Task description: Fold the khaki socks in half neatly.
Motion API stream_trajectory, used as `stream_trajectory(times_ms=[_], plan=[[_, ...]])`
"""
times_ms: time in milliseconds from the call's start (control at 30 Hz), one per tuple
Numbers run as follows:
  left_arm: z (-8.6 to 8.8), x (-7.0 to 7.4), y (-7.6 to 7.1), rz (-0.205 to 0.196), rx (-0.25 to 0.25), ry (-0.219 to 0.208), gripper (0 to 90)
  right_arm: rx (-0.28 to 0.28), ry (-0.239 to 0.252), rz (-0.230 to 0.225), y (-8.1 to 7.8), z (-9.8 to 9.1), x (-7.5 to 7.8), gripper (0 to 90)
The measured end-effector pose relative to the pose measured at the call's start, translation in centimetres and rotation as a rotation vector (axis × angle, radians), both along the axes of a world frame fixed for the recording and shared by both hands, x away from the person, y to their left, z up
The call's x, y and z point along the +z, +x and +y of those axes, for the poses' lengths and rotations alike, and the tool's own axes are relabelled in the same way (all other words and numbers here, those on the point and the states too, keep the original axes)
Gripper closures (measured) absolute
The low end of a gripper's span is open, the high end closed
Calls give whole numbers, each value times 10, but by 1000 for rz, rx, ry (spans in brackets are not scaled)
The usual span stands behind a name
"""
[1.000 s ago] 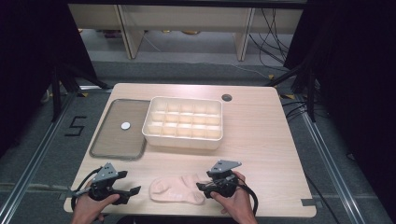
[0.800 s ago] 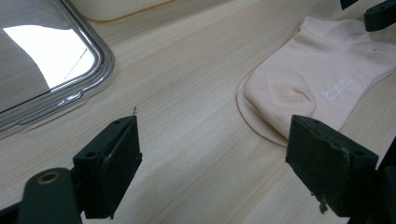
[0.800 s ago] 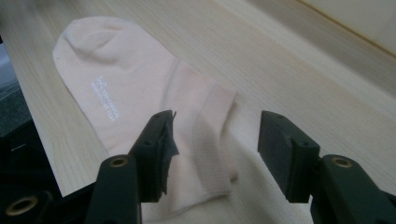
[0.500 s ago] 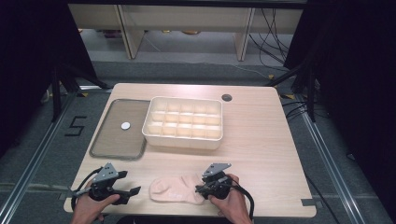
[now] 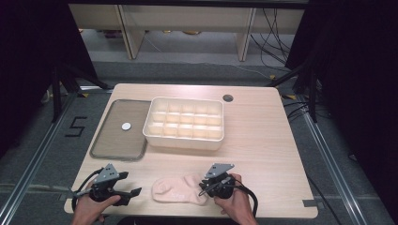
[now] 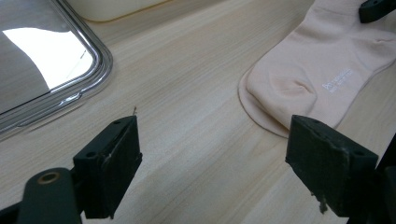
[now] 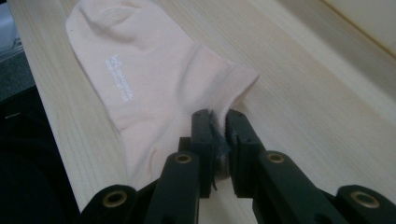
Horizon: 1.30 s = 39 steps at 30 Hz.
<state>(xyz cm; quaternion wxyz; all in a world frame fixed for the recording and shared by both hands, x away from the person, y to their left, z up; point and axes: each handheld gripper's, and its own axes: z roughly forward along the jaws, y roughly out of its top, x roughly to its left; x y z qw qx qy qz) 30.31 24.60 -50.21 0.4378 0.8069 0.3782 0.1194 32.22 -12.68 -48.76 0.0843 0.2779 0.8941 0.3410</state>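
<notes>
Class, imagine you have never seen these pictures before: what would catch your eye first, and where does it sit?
The pale pink sock lies flat at the table's near edge, and the right hand-held gripper is shut on its edge. Behind it, mid-table, stands a cream divided box with a metal tray holding a small white disc at its left. The left hand-held gripper is open.

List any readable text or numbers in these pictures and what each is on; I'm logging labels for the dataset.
"5": dark number marked on the floor left of the table.
White printed lettering on the pink sock, seen in both gripper views: too small and blurred to read.
Nothing readable on the metal tray, the divided box or the grippers.
</notes>
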Motion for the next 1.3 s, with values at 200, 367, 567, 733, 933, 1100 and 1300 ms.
stream_trajectory(times_ms=[200, 367, 567, 733, 933, 1100, 1300], plan=[[1, 0, 0, 7, -6, 9, 171, 7, -9, -11, 4, -13, 6, 830], [-2, 0, 0, 17, -5, -27, 171, 3, -21, 20, 12, -32, 5, 829], [-18, 1, 5, 36, -39, -59, 171, 23, -27, 23, 19, -43, 1, 825], [-38, -1, 11, 35, -80, -54, 192, 18, -31, 6, 20, -43, -2, 822], [-62, -1, 22, 36, -100, -53, 215, 13, -26, 16, 21, -43, -5, 812], [-84, -7, 29, 72, -145, -36, 312, 19, -36, 24, 21, -43, -5, 812], [-96, -12, 35, 82, -181, 42, 428, 17, -35, 5, 22, -43, -6, 810]])
